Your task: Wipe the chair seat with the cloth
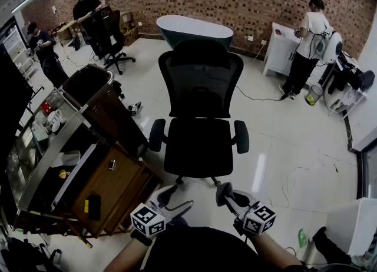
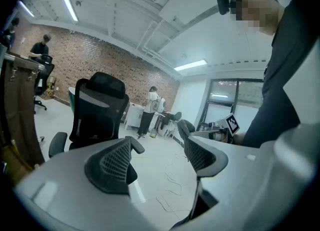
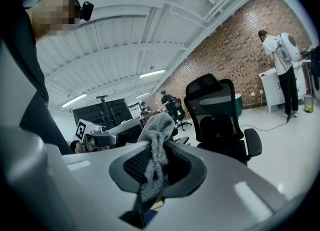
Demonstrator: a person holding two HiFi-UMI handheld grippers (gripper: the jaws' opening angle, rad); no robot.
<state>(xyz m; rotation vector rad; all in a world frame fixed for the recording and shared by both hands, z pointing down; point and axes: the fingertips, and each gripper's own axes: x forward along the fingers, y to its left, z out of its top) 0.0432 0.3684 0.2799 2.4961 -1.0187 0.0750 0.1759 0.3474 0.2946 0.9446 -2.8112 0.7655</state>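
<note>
A black mesh office chair (image 1: 199, 106) stands on the glossy floor in front of me, its seat (image 1: 198, 147) bare. The same chair (image 2: 97, 110) shows in the left gripper view, and in the right gripper view the chair (image 3: 220, 120) is ahead to the right. My left gripper (image 1: 175, 199) is held low, short of the seat's front edge; the left gripper (image 2: 160, 155) is open with nothing between its jaws. Beside it, my right gripper (image 1: 226, 194) also hangs short of the seat. The right gripper (image 3: 157, 162) is shut on a grey fuzzy cloth (image 3: 156, 140) that sticks up from between the jaws.
A wooden cabinet (image 1: 109, 191) and a metal cart (image 1: 56, 141) stand close on the left. Cables (image 1: 294, 182) lie on the floor to the right. Behind the chair are a dark tub (image 1: 194, 29), a white cabinet (image 1: 280, 47), another office chair (image 1: 109, 35) and several people.
</note>
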